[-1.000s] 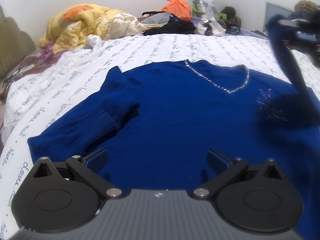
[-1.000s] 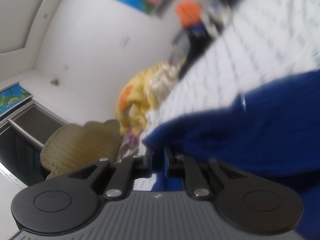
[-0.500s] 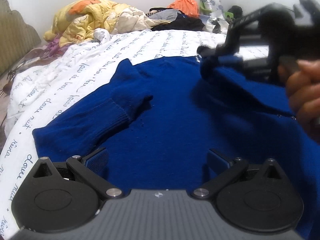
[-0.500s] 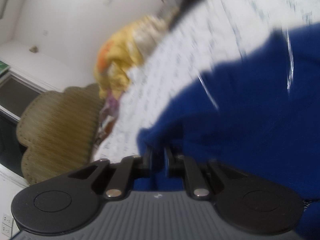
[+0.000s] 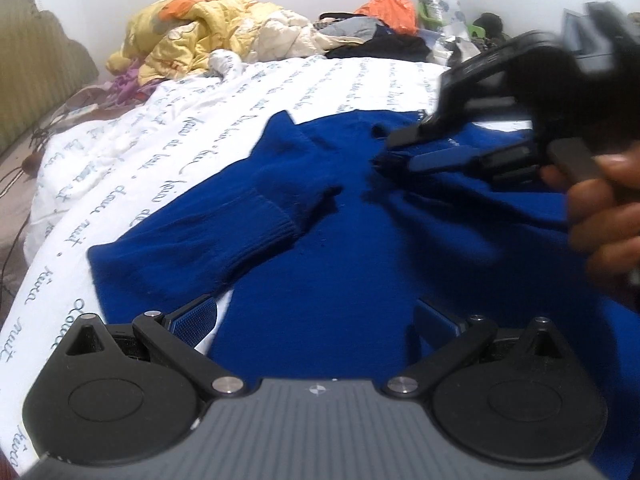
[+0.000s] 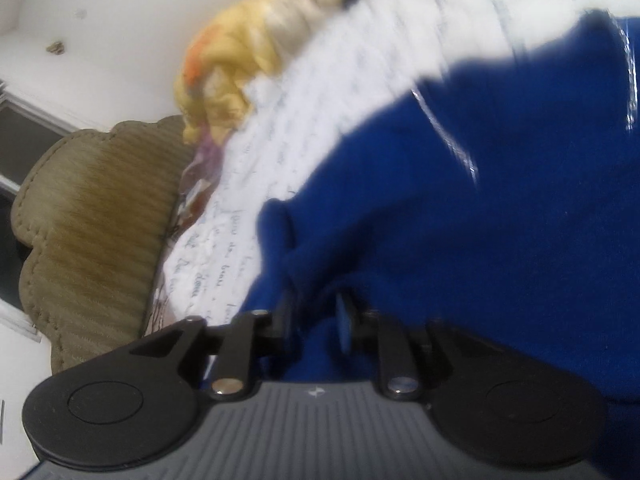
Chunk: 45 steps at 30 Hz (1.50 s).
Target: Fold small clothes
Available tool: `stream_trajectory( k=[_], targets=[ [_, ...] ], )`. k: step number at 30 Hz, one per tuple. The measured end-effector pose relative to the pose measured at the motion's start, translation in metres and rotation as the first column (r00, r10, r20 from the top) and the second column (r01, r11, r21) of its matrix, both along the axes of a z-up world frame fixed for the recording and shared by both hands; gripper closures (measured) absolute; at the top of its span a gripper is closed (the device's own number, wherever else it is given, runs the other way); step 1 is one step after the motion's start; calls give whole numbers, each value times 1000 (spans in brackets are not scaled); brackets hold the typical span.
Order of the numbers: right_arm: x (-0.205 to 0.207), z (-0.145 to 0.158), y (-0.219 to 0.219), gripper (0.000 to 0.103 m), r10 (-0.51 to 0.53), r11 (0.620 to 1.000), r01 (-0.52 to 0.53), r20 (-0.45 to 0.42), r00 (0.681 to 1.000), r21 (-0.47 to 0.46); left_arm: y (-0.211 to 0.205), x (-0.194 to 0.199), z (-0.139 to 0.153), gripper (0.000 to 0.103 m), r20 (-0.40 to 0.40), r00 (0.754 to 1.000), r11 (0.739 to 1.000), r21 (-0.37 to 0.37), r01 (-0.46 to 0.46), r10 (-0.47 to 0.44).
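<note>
Two tools are at work over one blue sweater (image 5: 360, 248). The right tool (image 6: 316, 316) has just been parting its jaws, a fold of blue knit between the pads (whether they press it cannot be told). In the left view this right tool (image 5: 404, 152), held by a hand (image 5: 600, 216), lies on the sweater's upper part. The left tool (image 5: 316, 320) hovers open above the hem. The sweater lies spread mid-bed on the white lettered bedsheet (image 5: 160, 160), a sleeve (image 5: 208, 248) folded inward. A yellow quilt (image 5: 192, 32) is heaped at the bed's far edge.
</note>
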State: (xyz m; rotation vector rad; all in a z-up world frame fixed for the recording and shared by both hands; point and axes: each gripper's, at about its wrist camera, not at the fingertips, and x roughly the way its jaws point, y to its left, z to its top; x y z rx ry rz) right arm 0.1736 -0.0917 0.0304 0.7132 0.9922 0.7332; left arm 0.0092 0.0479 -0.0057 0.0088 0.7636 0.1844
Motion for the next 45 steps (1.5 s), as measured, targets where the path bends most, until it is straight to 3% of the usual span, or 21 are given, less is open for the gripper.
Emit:
stream_trajectory(
  k=[3,7,11,15,19,22,26,32,36,39,42,45],
  targets=[
    [-6,7,-3,23,8,999,-10,32,999,45,11,-2,0,0,1,999,999,1,-35,35],
    [-8,7,-11,22,-26,996,22,49,998,83,30,-6,0,0,3,996,996,-7,-84,84],
    [-3,-7,-17,24,-87,996,87,-9,996,-4,50,-8,3,0,21,994,994,5,-110,110],
    [-19,4,-26,22,-104,994,103,38,994,20,55,-7,7,0,85,996,998,56,-20,15],
    [-42,19,-32,22,-109,994,111,120,987,-6,47,1,6,2,141,983,975,206,87,-118],
    [-56,21,-37,22,-119,992,125,142,983,-35,44,12,-3,12,115,978,950,281,135,-173],
    [-69,10,-50,22,-146,988,150,112,983,-30,48,22,-15,33,65,977,940,291,178,-205],
    [-75,-3,-66,22,-191,981,193,82,978,-21,69,27,-10,68,56,979,972,142,186,-195],
    [-80,-8,-70,23,-198,980,199,73,978,-14,87,26,-5,71,67,985,987,-2,159,-158],
    [-83,-10,-71,24,-192,981,195,79,978,-24,102,24,-2,73,91,988,983,-118,139,-128],
    [-89,-12,-74,24,-189,981,191,88,978,-24,114,24,-2,91,100,991,970,-219,108,-88],
    [-90,-12,-74,24,-185,982,189,91,978,-29,129,22,-1,94,122,992,941,-333,67,-28]
  ],
)
